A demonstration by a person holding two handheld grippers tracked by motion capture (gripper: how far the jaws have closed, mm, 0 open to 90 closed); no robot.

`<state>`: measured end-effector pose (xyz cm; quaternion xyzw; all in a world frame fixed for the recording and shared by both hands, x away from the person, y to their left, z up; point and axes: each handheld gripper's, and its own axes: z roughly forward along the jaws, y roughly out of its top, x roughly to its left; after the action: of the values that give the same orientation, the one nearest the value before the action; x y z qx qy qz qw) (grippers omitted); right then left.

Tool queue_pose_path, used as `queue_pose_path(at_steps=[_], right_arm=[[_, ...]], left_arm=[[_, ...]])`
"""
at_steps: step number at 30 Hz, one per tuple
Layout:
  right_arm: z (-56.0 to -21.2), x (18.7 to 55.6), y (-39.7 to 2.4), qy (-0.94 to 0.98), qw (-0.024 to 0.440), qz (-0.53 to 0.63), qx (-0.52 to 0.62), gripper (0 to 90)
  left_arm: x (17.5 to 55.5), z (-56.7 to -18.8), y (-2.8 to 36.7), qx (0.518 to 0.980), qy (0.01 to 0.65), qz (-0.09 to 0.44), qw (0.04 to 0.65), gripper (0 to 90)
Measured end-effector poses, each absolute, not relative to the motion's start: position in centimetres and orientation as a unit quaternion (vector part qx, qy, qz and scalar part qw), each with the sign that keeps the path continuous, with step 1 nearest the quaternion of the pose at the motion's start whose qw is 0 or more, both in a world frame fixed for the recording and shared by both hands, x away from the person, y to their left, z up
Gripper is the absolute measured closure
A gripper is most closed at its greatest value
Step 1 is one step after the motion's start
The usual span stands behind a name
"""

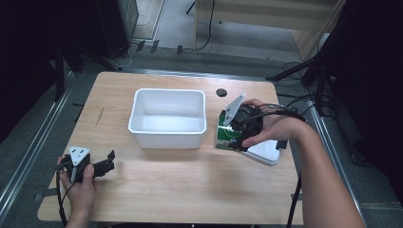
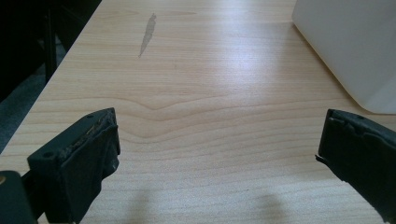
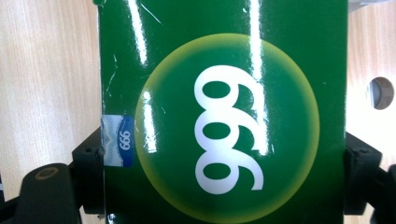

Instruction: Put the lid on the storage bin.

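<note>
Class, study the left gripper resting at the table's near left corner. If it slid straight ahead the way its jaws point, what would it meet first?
Probably the white bin. The left gripper is open and points across bare table; the bin's wall sits ahead, slightly to one side, so a narrow miss is possible.

1. Our left hand (image 1: 78, 183) rests low at the near left, holding the left gripper (image 1: 110, 161) level, pointing right, jaws wide apart with nothing between them.
2. Our right forearm (image 1: 328, 190) reaches in from the near right.
3. Our right hand (image 1: 273, 126) holds the right gripper (image 1: 227, 135) tilted down and leftward, jaws clamped on a box (image 3: 224, 112).
</note>
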<state>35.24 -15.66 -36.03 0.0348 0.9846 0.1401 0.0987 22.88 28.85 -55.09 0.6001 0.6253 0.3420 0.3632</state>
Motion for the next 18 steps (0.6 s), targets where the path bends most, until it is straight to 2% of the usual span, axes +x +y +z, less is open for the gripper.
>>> queue_pose_path(at_steps=[18], right_arm=[[-34.7,37.4,-13.7,0.983,0.101,0.151,0.037,15.9]], left_arm=[[22.8,-55.0,28.9,0.600,0.625,0.342,0.363,0.0]])
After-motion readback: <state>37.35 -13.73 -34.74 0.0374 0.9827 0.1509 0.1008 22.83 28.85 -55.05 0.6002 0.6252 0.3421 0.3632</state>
